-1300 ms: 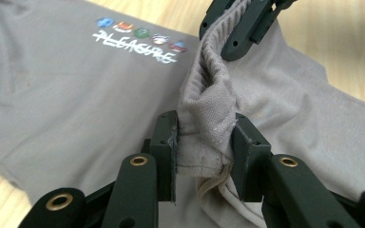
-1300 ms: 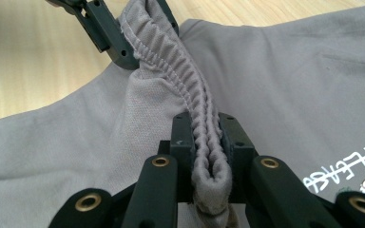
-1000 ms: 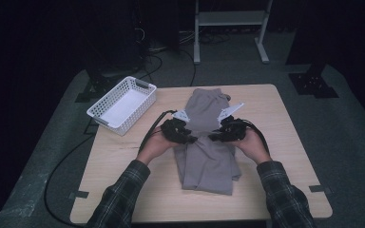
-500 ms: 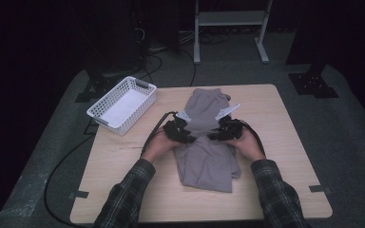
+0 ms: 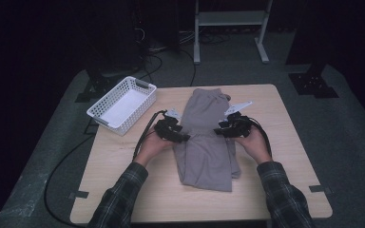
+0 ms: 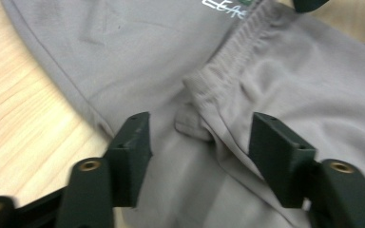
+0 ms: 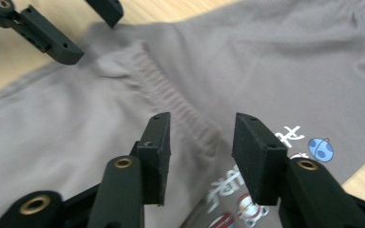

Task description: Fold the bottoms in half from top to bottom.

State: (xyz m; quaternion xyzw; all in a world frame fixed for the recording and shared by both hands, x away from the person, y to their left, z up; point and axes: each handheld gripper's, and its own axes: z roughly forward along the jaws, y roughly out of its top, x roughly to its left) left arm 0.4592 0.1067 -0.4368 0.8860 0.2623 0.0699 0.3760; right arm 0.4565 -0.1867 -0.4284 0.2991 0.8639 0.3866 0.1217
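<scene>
1. Two grippers at work on one grey garment (image 5: 204,137), spread lengthwise down the middle of the high view on the wooden table (image 5: 290,156), partly folded, with a ribbed hem edge crossing its middle.
2. Left gripper (image 5: 183,137) at the garment's left edge, centre-left of the high view; jaws spread wide in the left gripper view, a small bunched fold of cloth (image 6: 195,124) and the ribbed hem (image 6: 228,57) lying between them, nothing pinched yet.
3. Right gripper (image 5: 217,131) at the garment's right edge, centre-right of the high view; jaws likewise parted in the right gripper view, hovering over the ribbed hem (image 7: 171,95), printed figures (image 7: 313,145) at lower right of that frame, cloth not gripped.
4. White basket (image 5: 123,104) standing at the upper left of the table, apart from the garment, untouched.
5. Step in hand, by judgement: lining up both sets of jaws on the folded edge at mid-garment, ahead of a pinch for another fold.
6. Next move, by judgement: lower both grippers to the cloth, close on all layers at matching points on each side, then lift and carry evenly so as to keep the fold square; a grab on the top layer alone likely to pull the fold apart.
</scene>
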